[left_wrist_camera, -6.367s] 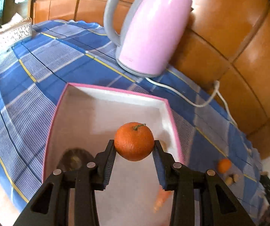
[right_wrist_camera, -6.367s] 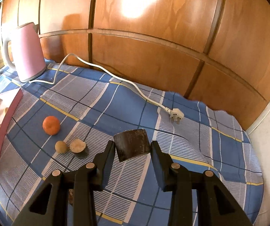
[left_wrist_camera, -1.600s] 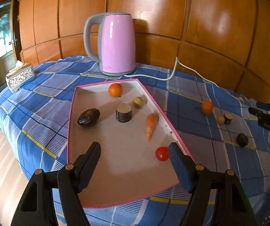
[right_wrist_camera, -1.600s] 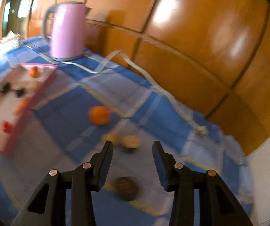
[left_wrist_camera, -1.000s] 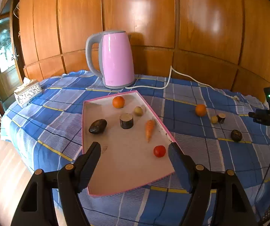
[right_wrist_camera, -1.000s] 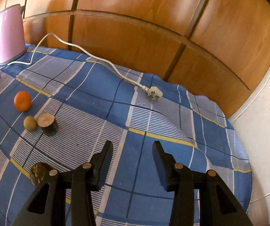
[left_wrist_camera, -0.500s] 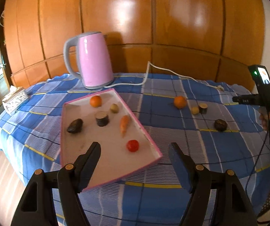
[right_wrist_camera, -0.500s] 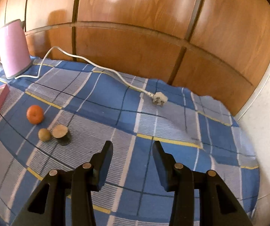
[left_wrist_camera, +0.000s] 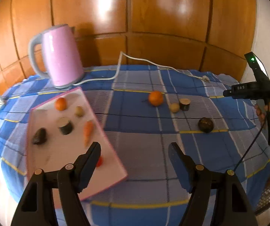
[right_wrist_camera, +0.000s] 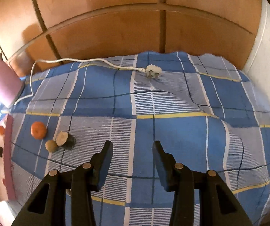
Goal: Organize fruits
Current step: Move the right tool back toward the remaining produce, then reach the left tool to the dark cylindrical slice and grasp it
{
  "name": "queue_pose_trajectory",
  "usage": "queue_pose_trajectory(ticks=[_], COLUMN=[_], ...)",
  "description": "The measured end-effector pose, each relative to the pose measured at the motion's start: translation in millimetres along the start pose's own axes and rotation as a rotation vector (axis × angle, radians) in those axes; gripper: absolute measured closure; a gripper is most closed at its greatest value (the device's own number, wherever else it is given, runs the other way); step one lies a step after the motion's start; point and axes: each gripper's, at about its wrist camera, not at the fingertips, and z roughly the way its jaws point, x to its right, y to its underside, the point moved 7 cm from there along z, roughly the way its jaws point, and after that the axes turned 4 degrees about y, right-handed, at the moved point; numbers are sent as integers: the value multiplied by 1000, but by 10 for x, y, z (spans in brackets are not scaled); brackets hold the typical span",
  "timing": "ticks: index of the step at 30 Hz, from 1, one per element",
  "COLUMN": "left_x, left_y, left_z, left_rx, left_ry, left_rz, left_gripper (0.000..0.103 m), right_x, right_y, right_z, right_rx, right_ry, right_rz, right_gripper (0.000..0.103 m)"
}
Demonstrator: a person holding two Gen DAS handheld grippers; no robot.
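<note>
Both my left claw (left_wrist_camera: 134, 149) and right claw (right_wrist_camera: 132, 150) gape wide, holding nothing. An orange (left_wrist_camera: 155, 98), round and bright, sits on the checked cloth (left_wrist_camera: 138, 124) beside a small tan fruit (left_wrist_camera: 174, 107).

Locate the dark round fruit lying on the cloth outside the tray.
In the left wrist view, the dark fruit sits alone on the cloth, right of centre, nearer than the cut brown piece.

We see glossy wood panelling (left_wrist_camera: 153, 15), a smooth, shiny pink kettle (left_wrist_camera: 61, 56), a matt checked cloth (right_wrist_camera: 172, 128), and matt black gripper fingers (left_wrist_camera: 178, 160).
</note>
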Motion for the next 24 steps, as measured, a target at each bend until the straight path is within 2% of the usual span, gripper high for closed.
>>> queue_pose_trajectory(ticks=[7,11,18,21,24], left_x=[140,337,917,1128,1259], left_y=[-229,-369,-666,-797,-878], left_z=[521,728,1144,1330,1552], left_rx=[-90,-99,-118,-118,-148], left_ry=[57,98,185,181,196], left_rz=[-59,-19,193,303,356], left_gripper=[29,31,38,37,37], right_x=[-133,-176,-90,-69,-65], right_y=[49,49,-15,-37,-54], right_z=[11,-19,-77,-109,-126], right_rx=[-40,-27,-10,-1,3], right_ry=[-15,-7,-35,-41,-52], right_rz=[-68,-85,-12,2,14], right_gripper=[59,59,59,59,59])
